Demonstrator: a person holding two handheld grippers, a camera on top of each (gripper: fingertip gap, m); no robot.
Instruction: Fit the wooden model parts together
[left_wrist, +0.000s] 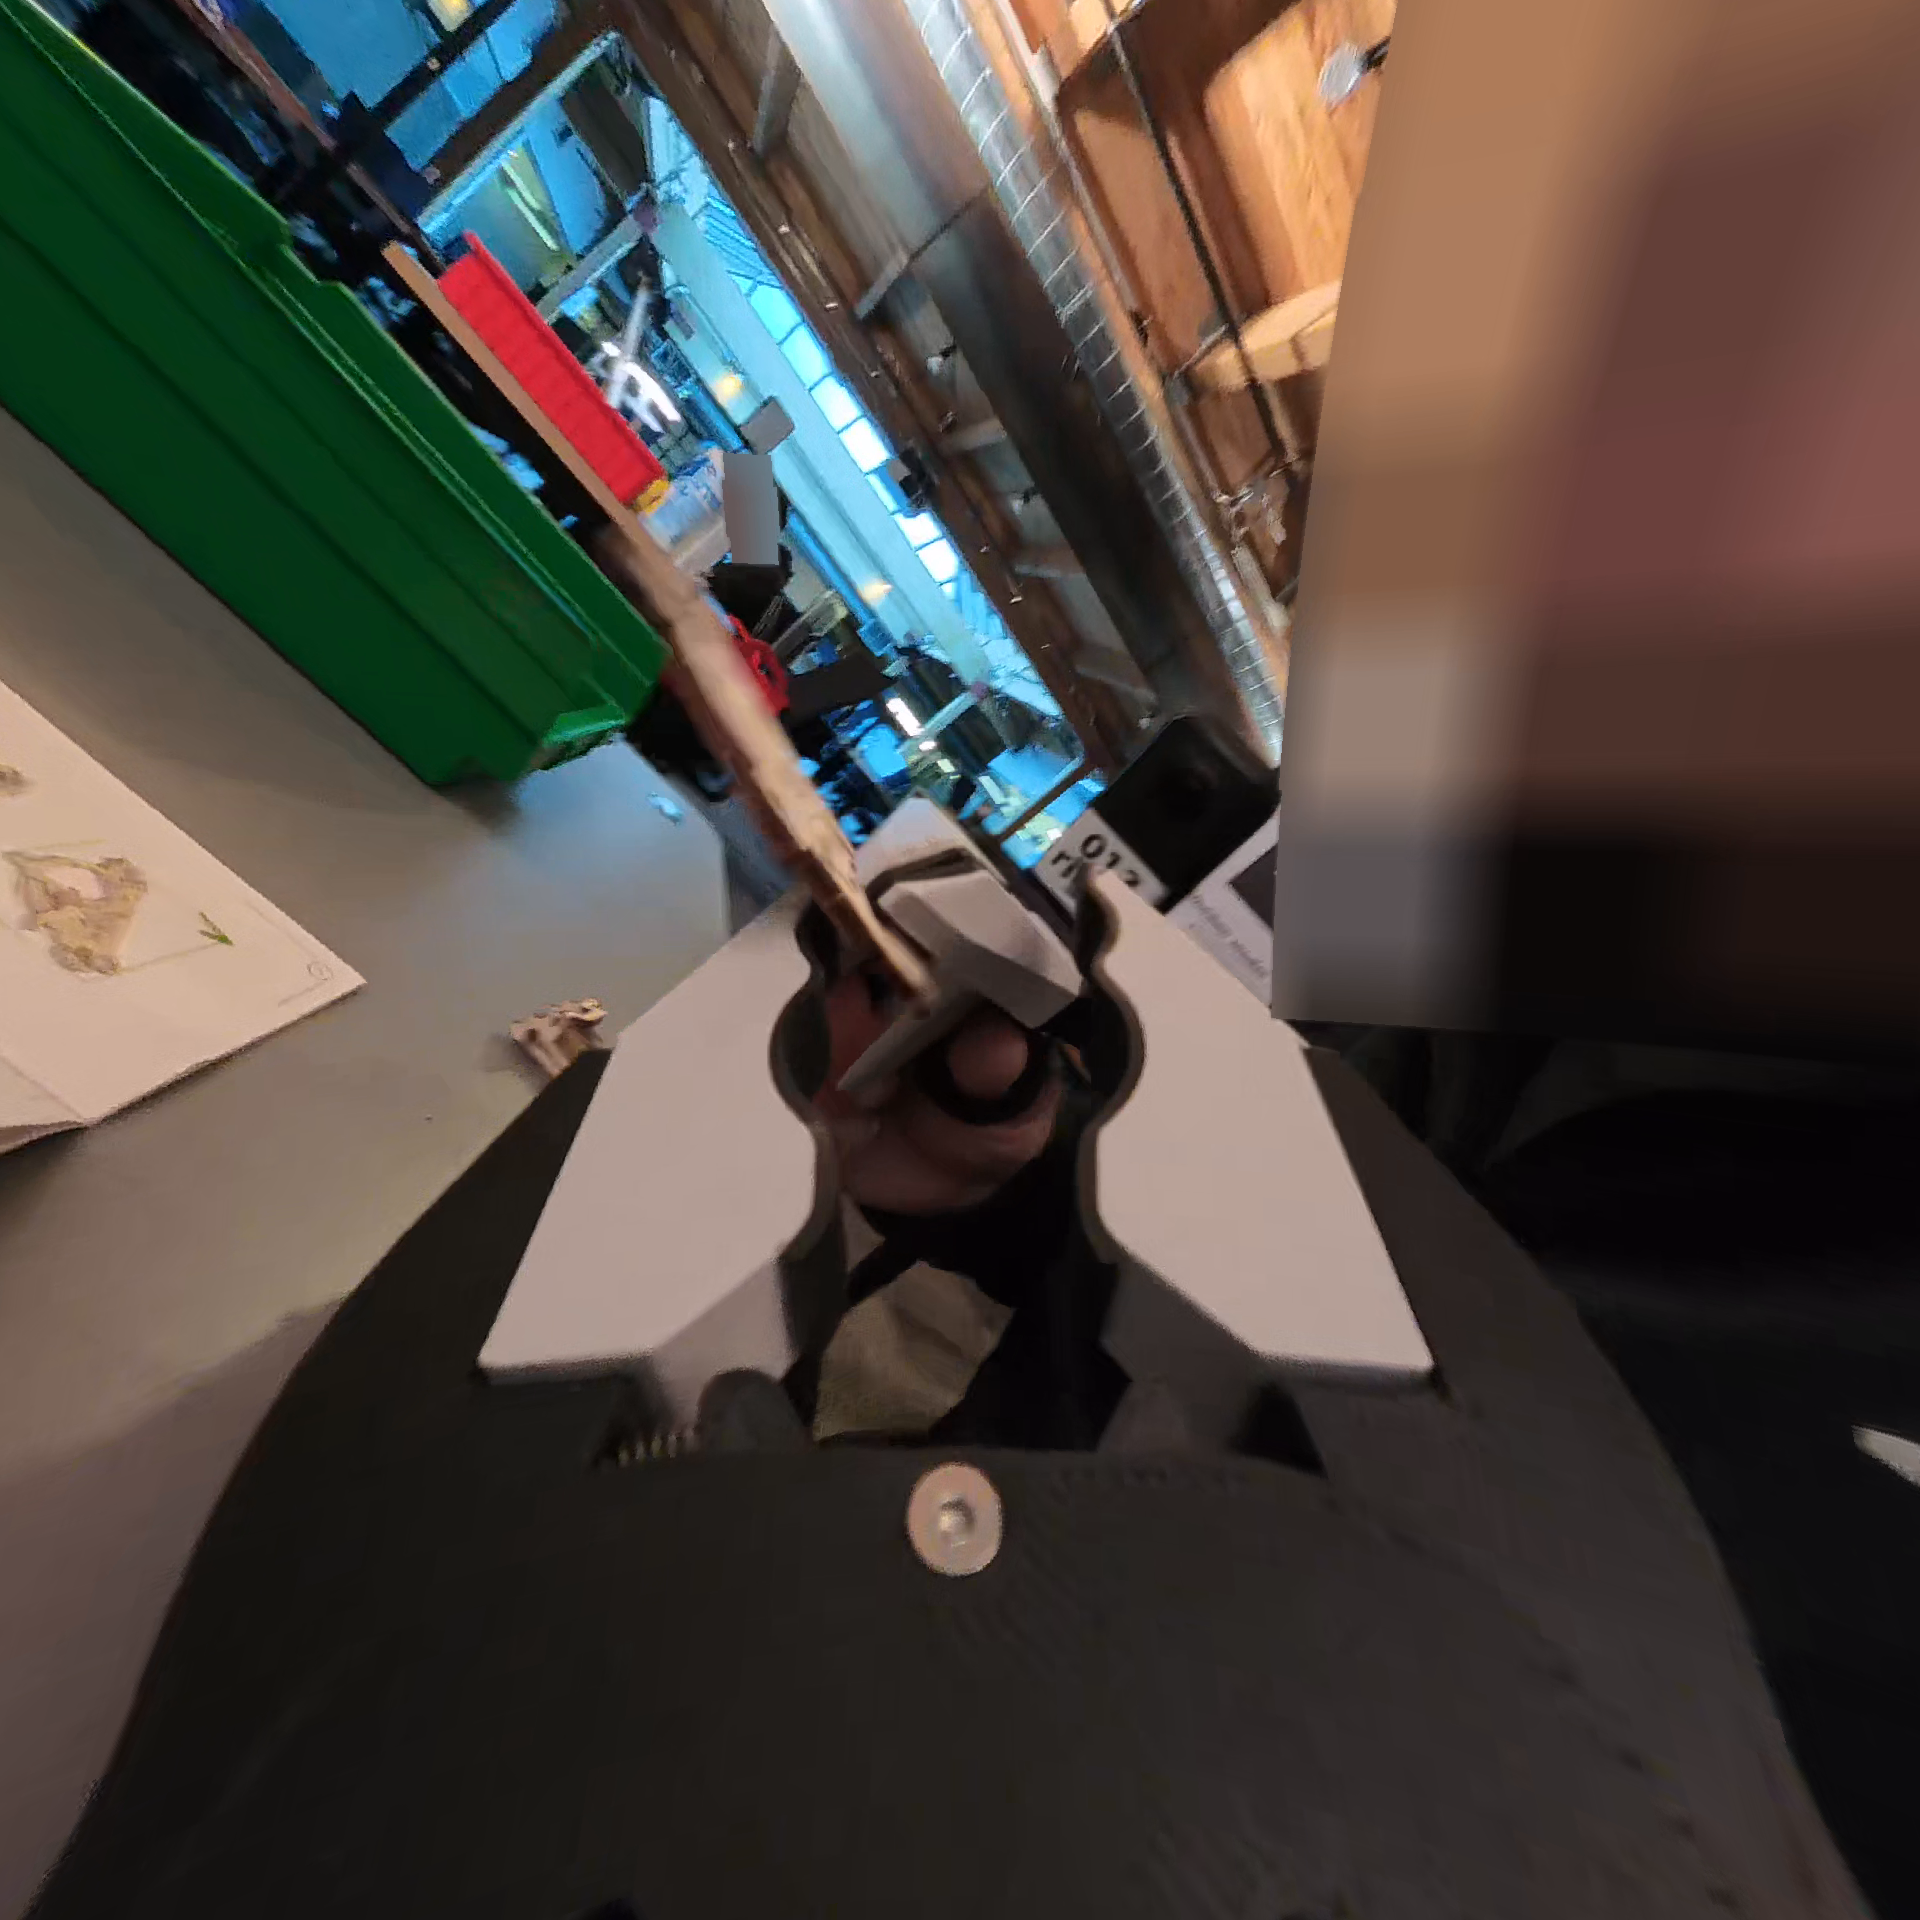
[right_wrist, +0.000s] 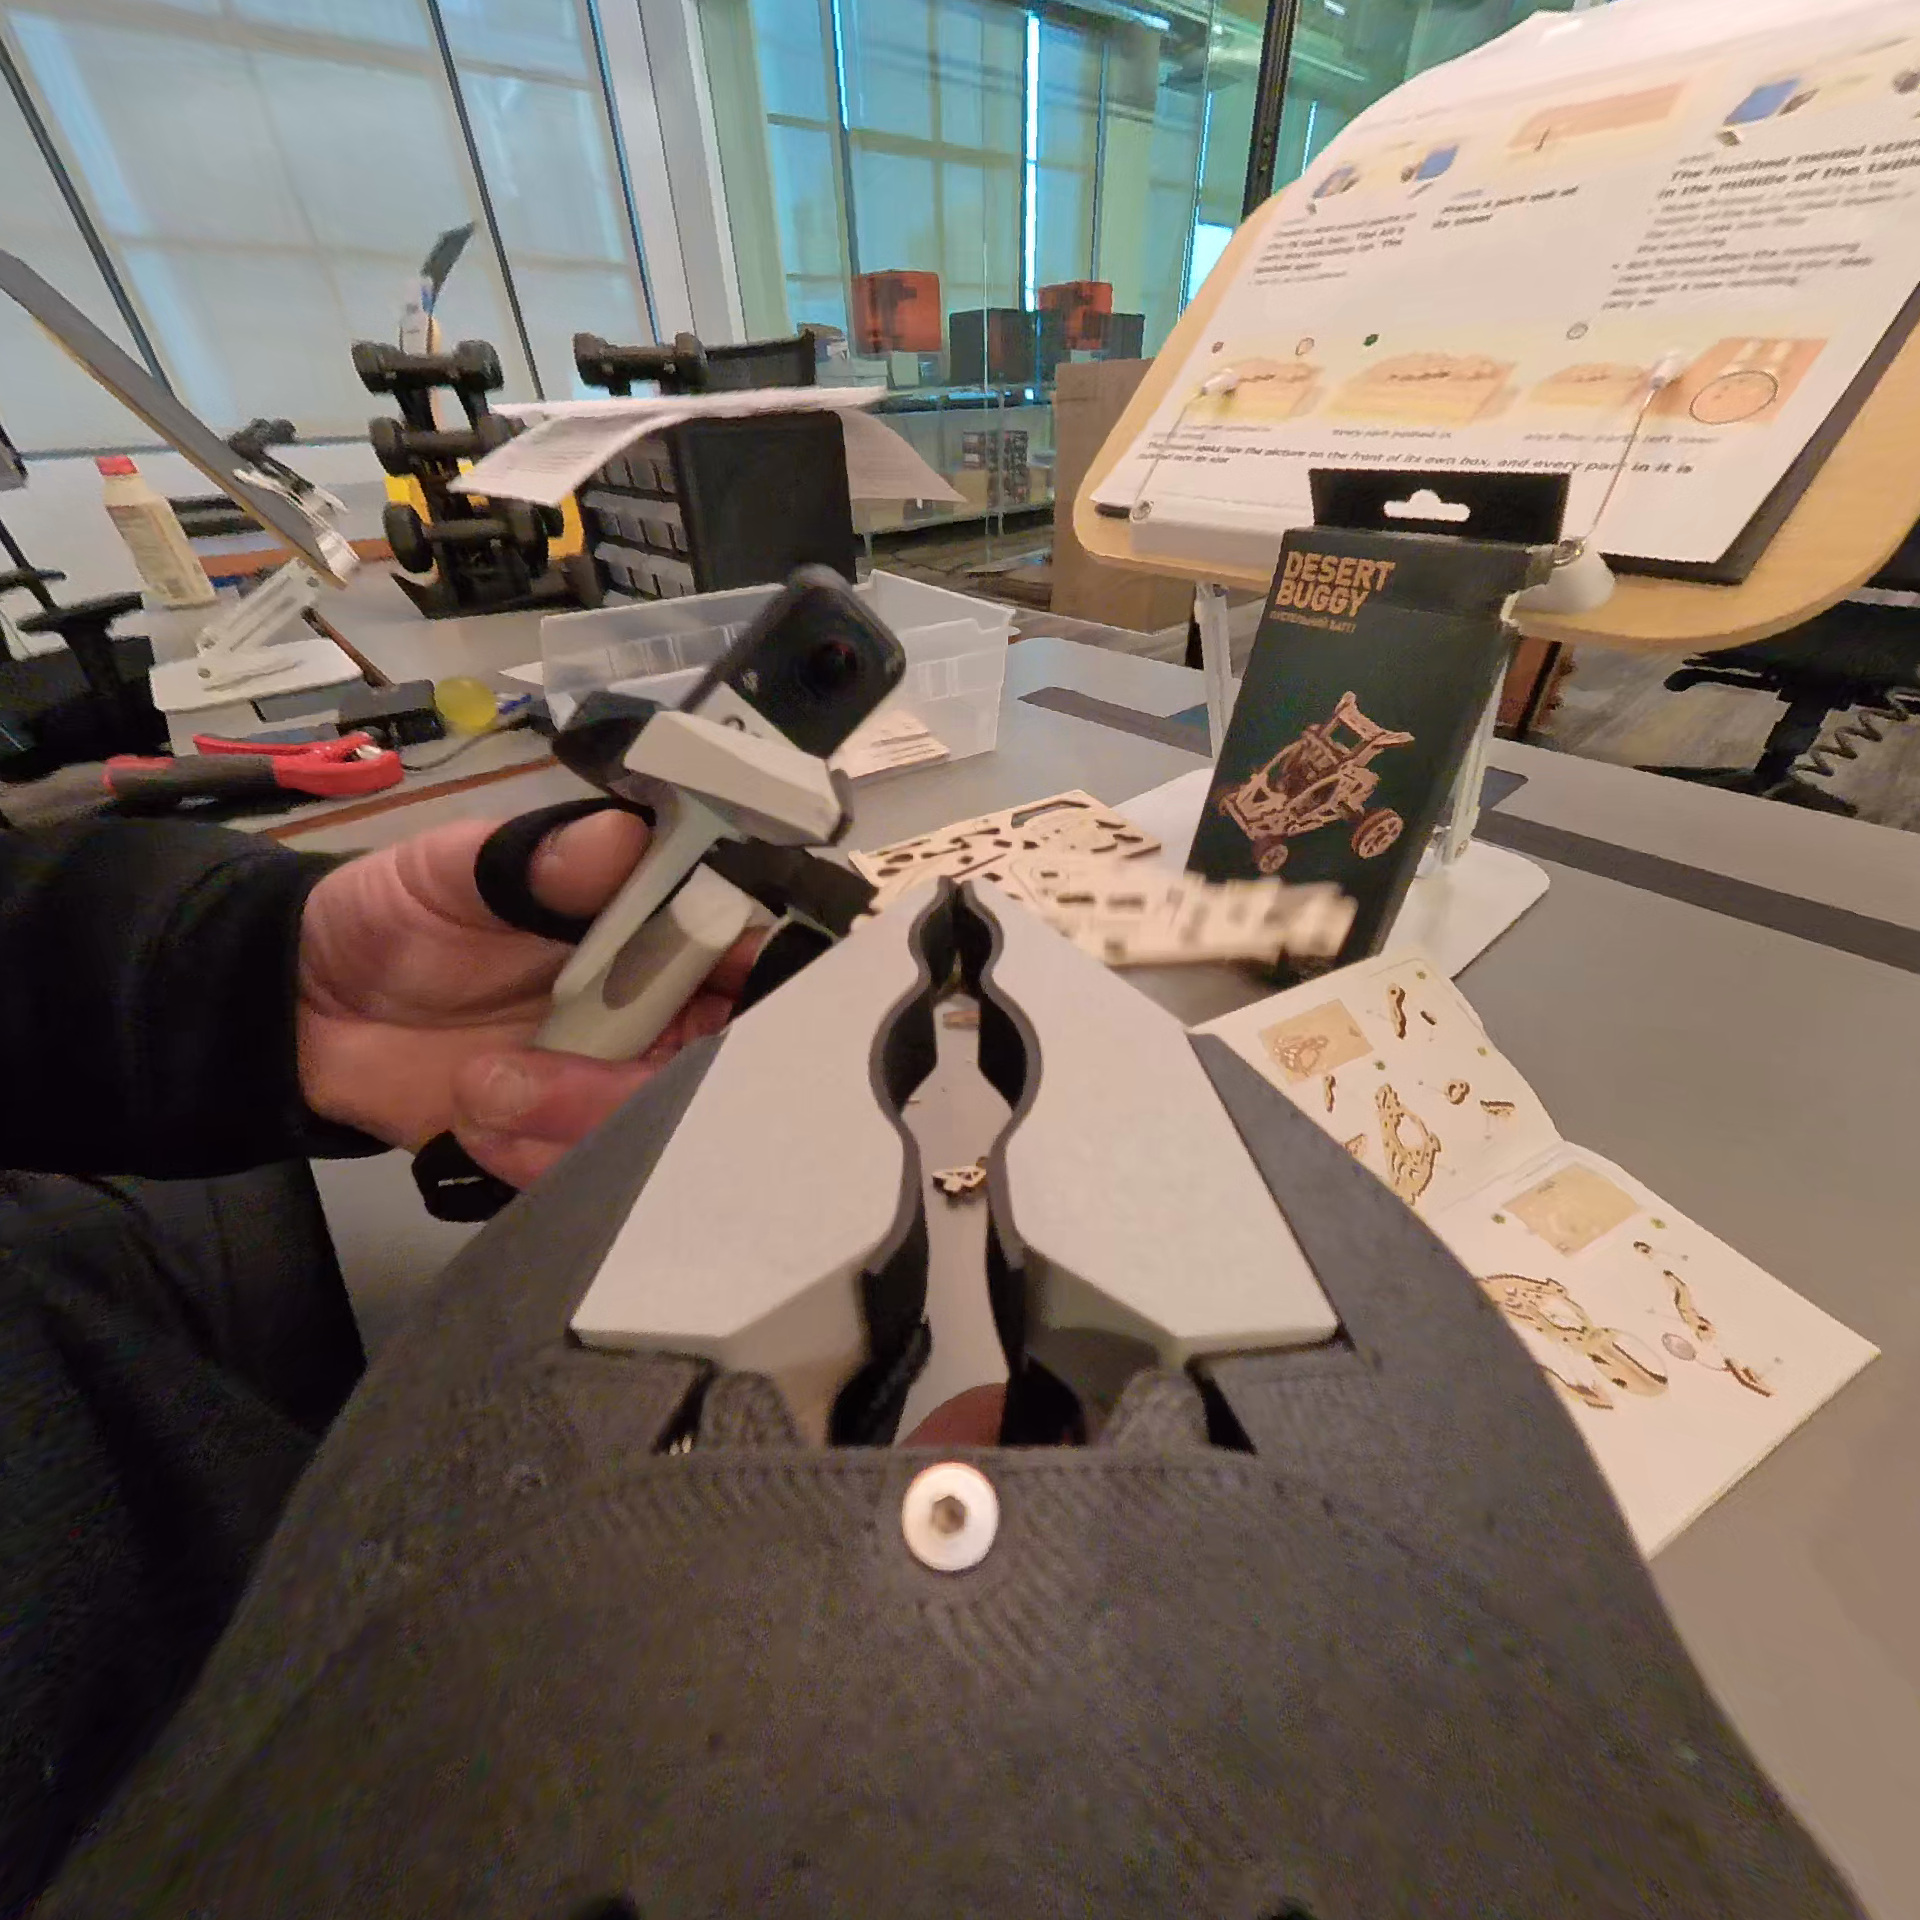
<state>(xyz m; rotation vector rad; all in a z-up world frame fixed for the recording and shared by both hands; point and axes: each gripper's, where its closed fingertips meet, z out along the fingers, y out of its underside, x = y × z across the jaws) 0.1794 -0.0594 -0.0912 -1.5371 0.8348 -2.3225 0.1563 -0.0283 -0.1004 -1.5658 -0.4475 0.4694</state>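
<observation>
In the left wrist view my left gripper (left_wrist: 945, 902) is open, its fingers (left_wrist: 707, 1122) well apart. A thin wooden parts sheet (left_wrist: 748, 727) shows edge-on and blurred. Its near end lies between the fingers, close to the left one and clear of the right one. Behind it is my right gripper (left_wrist: 977, 935) in a hand. In the right wrist view my right gripper (right_wrist: 956, 899) has its fingertips together. The same sheet (right_wrist: 1216, 925), blurred, lies just beyond and right of the tips. The left gripper (right_wrist: 748, 769) is at the left, in a hand.
On the grey table (right_wrist: 1714, 1039) stand a dark model box (right_wrist: 1351, 727) and a book stand (right_wrist: 1507, 312). Another punched sheet (right_wrist: 997, 831), an open leaflet (right_wrist: 1507, 1195), a small wooden piece (right_wrist: 961, 1179) and a clear bin (right_wrist: 935, 644) lie there too. A green crate (left_wrist: 260, 468) is at the left. Both grippers' tips are close together, under 4 cm apart.
</observation>
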